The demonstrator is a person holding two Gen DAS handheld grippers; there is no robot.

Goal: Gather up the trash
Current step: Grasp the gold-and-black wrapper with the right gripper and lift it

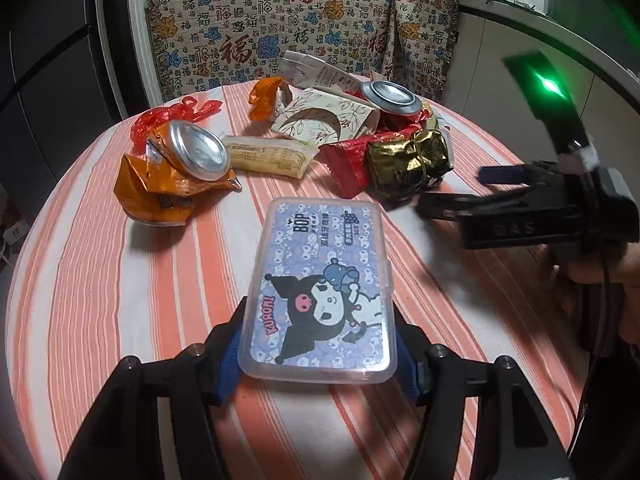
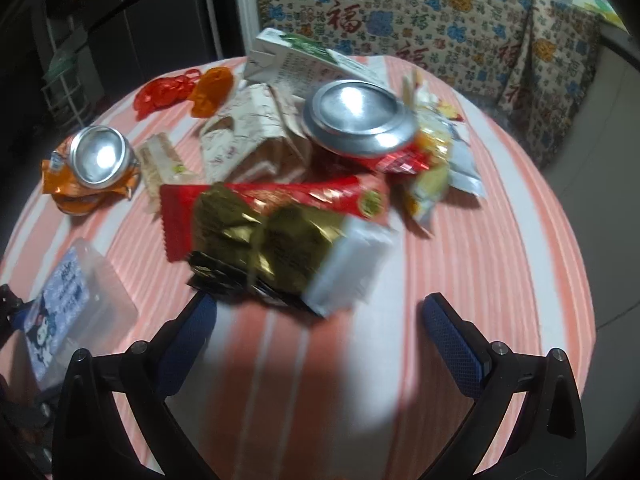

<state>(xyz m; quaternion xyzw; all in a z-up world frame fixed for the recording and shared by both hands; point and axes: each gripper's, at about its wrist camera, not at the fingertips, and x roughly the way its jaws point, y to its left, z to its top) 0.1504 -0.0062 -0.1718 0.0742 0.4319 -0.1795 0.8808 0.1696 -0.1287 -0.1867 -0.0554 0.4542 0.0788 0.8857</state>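
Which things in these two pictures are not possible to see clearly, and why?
- Gold foil packet, right wrist view: motion blur; its print is unreadable.
- Plastic floss box, right wrist view: cut off by the left edge.
- Red wrapper, left wrist view: partly hidden behind the gold packet.
- Right gripper, left wrist view: blurred.
- Where trash goes: no bin is seen.

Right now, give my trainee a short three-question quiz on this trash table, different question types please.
1. True or false: the left hand-held gripper is shut on the clear plastic box.
2. Multiple choice: what lies nearest ahead of the open right hand-held gripper? A) gold foil wrapper B) crushed orange can C) red plastic bag
3. Fill in: the trash sits on a ____-striped tablecloth.

Key: 1 true; 2 A; 3 orange.
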